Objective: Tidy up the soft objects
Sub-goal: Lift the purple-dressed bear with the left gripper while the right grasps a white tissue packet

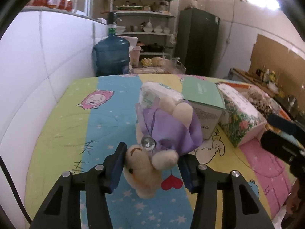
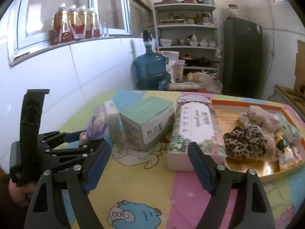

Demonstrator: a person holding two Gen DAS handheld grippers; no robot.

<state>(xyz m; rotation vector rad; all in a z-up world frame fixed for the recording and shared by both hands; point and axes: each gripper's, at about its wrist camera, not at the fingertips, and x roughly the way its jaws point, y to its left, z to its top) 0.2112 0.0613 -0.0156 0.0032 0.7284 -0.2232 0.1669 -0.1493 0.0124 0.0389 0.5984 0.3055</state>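
Note:
A cream plush bear in a purple dress [image 1: 162, 137] lies on the cartoon-print table cover, its head between the blue pads of my left gripper [image 1: 151, 164]. The jaws are open around the head, not closed on it. In the right wrist view the bear [image 2: 95, 127] shows at the left with the left gripper [image 2: 76, 139] around it. My right gripper [image 2: 148, 164] is open and empty over the cover, in front of a floral box [image 2: 194, 133]. An orange-rimmed tray [image 2: 247, 105] at the right holds a leopard-print soft item [image 2: 246, 143] and other plush things.
A wipes pack [image 1: 160, 93], a green-lidded box [image 1: 204, 103] and the floral box [image 1: 240, 114] stand in a row across the table. A white wall runs along the left. A blue water jug [image 1: 112, 55], shelves and a dark cabinet stand behind.

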